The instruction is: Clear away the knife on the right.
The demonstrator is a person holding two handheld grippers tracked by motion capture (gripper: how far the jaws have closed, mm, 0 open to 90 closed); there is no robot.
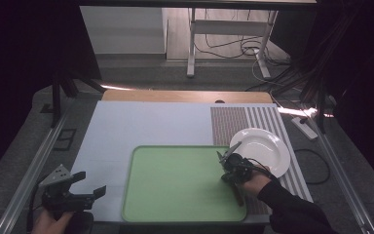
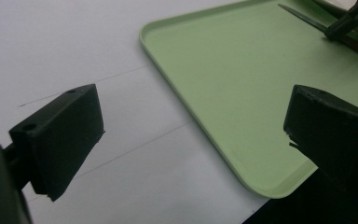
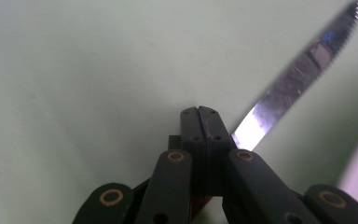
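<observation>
A table knife (image 1: pixel 234 149) with a brown handle lies slanted over the right edge of the green tray (image 1: pixel 175 185), its blade tip near the rim of a white plate (image 1: pixel 268 146). My right gripper (image 1: pixel 225 160) is shut on the knife. In the right gripper view the jaws (image 3: pixel 201 113) are pressed together and the serrated blade (image 3: pixel 298 79) runs out to the upper right over the tray. My left gripper (image 1: pixel 91 183) hovers open over the white mat left of the tray, with nothing between its jaws (image 2: pixel 193 135).
The tray sits on a white mat (image 1: pixel 126 126); a striped placemat (image 1: pixel 243 119) holds the plate at the right. The tray's near left corner (image 2: pixel 270 186) lies just ahead of my left gripper. Table legs and cables stand on the floor behind.
</observation>
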